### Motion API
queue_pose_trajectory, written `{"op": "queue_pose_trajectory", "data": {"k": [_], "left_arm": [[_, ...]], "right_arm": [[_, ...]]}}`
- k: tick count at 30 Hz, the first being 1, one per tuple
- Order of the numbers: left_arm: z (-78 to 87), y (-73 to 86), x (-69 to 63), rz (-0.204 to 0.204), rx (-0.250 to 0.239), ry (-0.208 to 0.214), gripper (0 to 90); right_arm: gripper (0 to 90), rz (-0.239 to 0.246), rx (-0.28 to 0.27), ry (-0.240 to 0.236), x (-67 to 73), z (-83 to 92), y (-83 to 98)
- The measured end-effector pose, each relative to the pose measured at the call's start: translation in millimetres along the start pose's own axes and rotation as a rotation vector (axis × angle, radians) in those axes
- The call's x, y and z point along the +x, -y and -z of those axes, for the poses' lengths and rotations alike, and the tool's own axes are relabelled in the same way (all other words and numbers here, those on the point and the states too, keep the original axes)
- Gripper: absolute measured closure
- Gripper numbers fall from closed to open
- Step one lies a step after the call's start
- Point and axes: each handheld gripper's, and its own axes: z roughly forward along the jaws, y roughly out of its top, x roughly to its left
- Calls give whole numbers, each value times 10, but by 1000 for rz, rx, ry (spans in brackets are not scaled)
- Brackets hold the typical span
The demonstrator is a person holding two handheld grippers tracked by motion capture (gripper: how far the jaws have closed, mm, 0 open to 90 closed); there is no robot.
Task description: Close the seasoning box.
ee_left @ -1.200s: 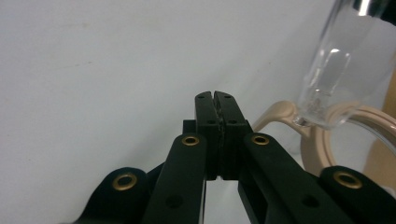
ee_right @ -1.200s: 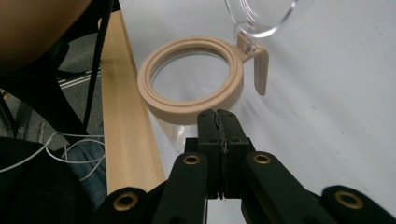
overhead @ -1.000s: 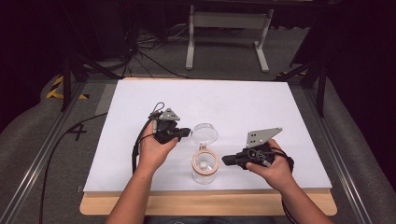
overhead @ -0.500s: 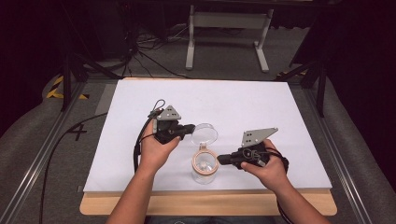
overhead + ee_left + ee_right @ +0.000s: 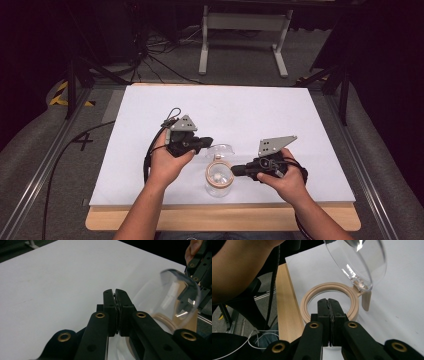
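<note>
The jar (image 5: 219, 177) sits between the left gripper (image 5: 204, 143) and right gripper (image 5: 236, 170), both with jaws together.

White sheet (image 5: 280, 115) covers wooden desk (image 5: 225, 220) beneath fingers. Grey metal stand (image 5: 242, 30), black cables (image 5: 150, 60) on floor beyond fingers.

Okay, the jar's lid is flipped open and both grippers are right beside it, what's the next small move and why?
Probably swing the clear lid further back with the left gripper, while the right gripper steadies the jar. The lid stands tilted on its hinge above the tan rim, still partly over the mouth. Both grippers' jaws look shut, holding nothing, so a nudge seems simplest.
</note>
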Motion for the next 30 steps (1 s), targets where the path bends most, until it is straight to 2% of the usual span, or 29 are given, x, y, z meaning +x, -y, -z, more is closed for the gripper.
{"op": "queue_pose_trajectory", "data": {"k": [1, 6, 10, 11, 13, 15, 21, 27, 30], "left_arm": [[11, -4, -11, -11, 3, -14, 871], [55, -9, -40, -22, 3, -17, 871], [86, -6, -49, -7, 21, -7, 859], [107, -9, -37, -19, 41, 6, 851], [131, 2, -28, -2, 63, 26, 837], [154, 8, -16, 19, 79, 28, 839], [197, 7, -4, 16, 101, 17, 841], [205, 16, 6, 35, 127, 2, 833], [204, 20, 8, 43, 124, 5, 832]], "right_arm": [[893, -1, 2, -1, 2, -2, -3], [895, 3, 15, -15, 5, -20, -9], [895, 8, 34, -23, 8, -20, -8], [896, 10, 36, -23, 11, -18, -7], [896, 10, 46, -29, 19, -12, -5], [896, 12, 52, -32, 24, -10, -2], [896, 17, 80, -56, 53, -27, 7], [896, 21, 126, -83, 78, -70, 13], [896, 21, 145, -84, 77, -81, 21]]}}
